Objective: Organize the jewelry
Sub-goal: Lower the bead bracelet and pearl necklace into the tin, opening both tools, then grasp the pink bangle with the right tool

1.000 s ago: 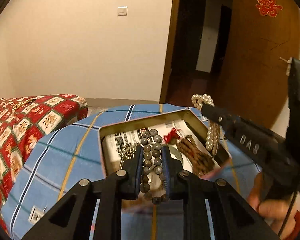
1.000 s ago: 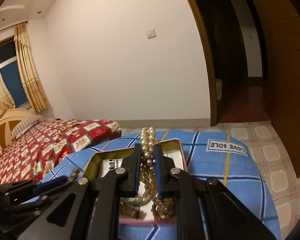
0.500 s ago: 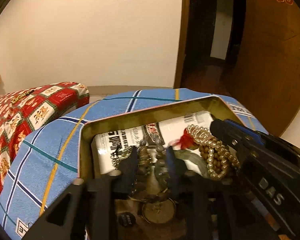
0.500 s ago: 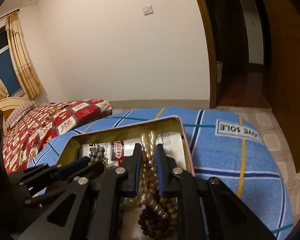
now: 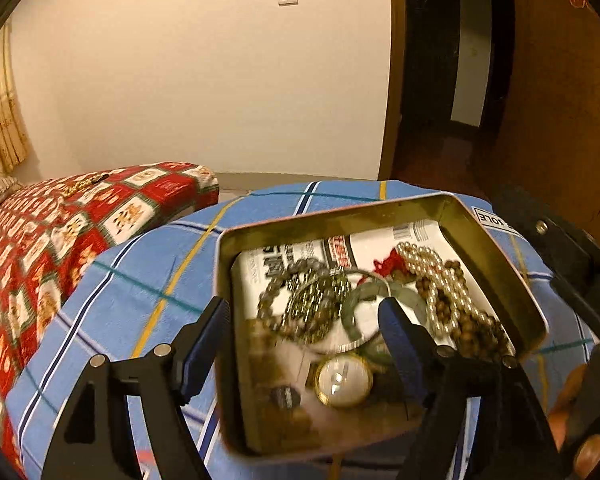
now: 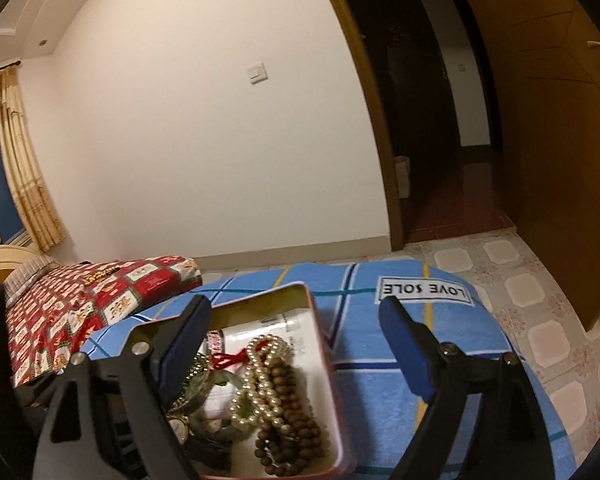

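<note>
In the left wrist view, the left gripper [image 5: 304,340] is spread wide over the tin [image 5: 496,256], where a pearl strand [image 5: 432,280] runs roughly lengthwise, blurred. In the right wrist view, the right gripper [image 6: 296,348] is spread wide, empty; the tin [image 6: 324,360] sits on a blue cloth [image 6: 380,344].

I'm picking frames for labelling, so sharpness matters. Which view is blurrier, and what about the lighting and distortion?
Left wrist view: motion blur smears the grey beads, watch and near end of the tin; the far wall stays crisp. Right wrist view: sharper, with pearls and brown beads distinct. Both views: warm, dim indoor light and fisheye bending of the door frame.
</note>
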The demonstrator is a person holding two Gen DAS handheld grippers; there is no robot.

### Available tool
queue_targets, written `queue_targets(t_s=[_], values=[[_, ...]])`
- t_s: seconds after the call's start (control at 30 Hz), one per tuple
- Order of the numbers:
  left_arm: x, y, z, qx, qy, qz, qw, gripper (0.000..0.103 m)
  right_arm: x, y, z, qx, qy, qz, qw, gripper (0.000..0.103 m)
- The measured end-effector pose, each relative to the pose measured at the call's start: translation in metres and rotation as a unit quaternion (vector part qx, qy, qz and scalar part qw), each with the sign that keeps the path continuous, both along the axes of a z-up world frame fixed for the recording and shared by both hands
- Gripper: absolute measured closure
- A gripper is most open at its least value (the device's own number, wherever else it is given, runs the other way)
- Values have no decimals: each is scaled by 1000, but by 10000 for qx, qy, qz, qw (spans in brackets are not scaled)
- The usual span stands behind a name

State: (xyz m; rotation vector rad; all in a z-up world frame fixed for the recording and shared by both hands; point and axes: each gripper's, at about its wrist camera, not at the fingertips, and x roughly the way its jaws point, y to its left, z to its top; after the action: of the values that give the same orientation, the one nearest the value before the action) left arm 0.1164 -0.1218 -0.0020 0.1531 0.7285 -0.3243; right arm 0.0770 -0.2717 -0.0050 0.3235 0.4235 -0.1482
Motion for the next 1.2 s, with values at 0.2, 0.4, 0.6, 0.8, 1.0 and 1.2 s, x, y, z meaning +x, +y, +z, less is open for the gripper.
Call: queue_targets(t_s=[0.2, 0.4, 0.6, 0.8, 1.0, 1.2], values=[[-30, 19, 2, 3, -61, 68, 10000, 26, -13, 11, -1, -2, 51, -72, 10000, 15], [-52, 38, -7, 151, -76, 228, 9996, 26, -36, 30, -5, -8, 154, -19, 9999, 15], [-75, 63, -10, 72, -109, 364, 9993, 26, -52, 51, -7, -164, 203, 61, 9996, 15], [-93, 92, -23, 130, 20, 453, 9989, 26, -65, 73, -10, -287, 273, 307, 9987, 15], [-104, 147, -24, -181, 333, 812, 9960, 26, -71, 98, -13, -531, 355, 659, 9958, 15], [-109, 197, -29, 125, 328, 1416, 9893, 26, -71, 119, -19, -466, 518, 1134, 9911, 15]])
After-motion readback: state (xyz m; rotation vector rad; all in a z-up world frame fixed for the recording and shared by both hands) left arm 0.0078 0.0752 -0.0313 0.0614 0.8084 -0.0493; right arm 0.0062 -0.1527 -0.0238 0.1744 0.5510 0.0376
